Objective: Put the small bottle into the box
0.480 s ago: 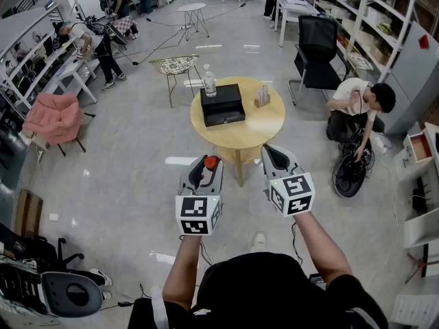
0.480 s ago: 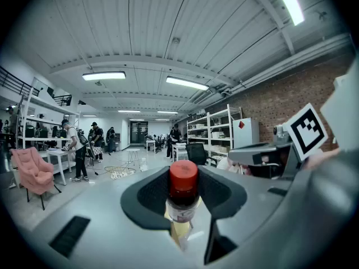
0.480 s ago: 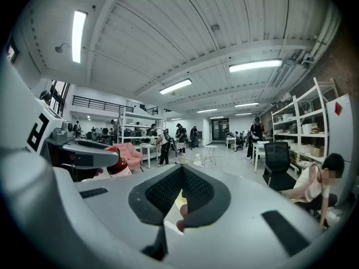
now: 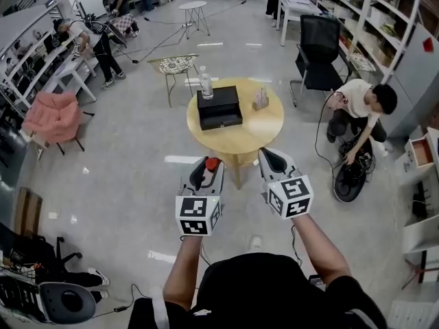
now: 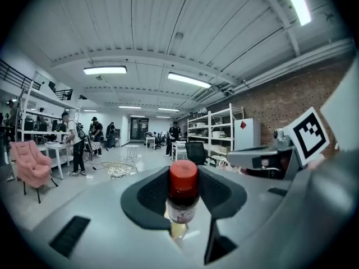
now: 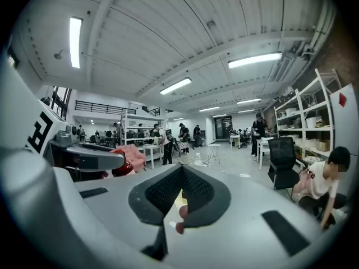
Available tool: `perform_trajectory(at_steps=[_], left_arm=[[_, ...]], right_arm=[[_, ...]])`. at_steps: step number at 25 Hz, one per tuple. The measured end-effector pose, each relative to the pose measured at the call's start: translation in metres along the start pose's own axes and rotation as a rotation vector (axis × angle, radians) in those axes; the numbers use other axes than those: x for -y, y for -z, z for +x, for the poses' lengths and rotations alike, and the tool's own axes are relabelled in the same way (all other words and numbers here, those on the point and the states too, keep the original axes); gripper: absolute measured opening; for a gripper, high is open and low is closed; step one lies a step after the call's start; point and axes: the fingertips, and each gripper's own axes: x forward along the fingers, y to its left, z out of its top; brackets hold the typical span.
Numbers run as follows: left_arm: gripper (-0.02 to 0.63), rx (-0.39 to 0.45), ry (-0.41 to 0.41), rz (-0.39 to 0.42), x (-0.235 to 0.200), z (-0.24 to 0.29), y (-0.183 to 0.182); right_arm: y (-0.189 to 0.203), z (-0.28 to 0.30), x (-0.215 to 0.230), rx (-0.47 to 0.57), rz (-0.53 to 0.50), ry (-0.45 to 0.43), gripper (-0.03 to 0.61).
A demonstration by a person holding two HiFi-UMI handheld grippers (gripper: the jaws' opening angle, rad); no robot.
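A small clear bottle with a red cap (image 5: 183, 198) stands upright between the dark pads of my left gripper (image 5: 183, 190), which is shut on it. In the head view the red cap (image 4: 212, 163) shows at the tip of the left gripper (image 4: 208, 166), held over the floor short of the table. The black box (image 4: 219, 107) lies closed on the round wooden table (image 4: 257, 132) ahead. My right gripper (image 4: 273, 157) hovers beside the left one, its pads (image 6: 197, 190) together with nothing held.
A clear water bottle (image 4: 205, 84) stands behind the box, and a small item (image 4: 260, 100) to its right. A person (image 4: 360, 108) crouches right of the table by a black office chair (image 4: 318, 50). A wire stool (image 4: 173, 66) and a pink armchair (image 4: 53, 117) stand to the left.
The head view has crept slightly toward the table. Both grippers keep the same pose, and the bottle stays in the left one.
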Motion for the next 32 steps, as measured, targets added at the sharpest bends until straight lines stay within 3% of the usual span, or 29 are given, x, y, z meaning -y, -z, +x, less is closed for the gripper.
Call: perform_trajectory(at_steps=[14, 20, 32], left_arm=[[0.152, 0.007, -0.069, 0.025, 0.019, 0.065, -0.007], [0.152, -0.008, -0.082, -0.005, 0.019, 0.082, -0.007], [0.152, -0.024, -0.079, 0.005, -0.025, 0.137, -0.010]], right_arm=[[0.006, 0.035, 0.060, 0.003, -0.011, -0.082, -0.002], [0.009, 0.047, 0.072, -0.007, 0.006, -0.106, -0.002], [0.011, 0.115, 0.093, -0.025, 0.032, -0.095, -0.002]])
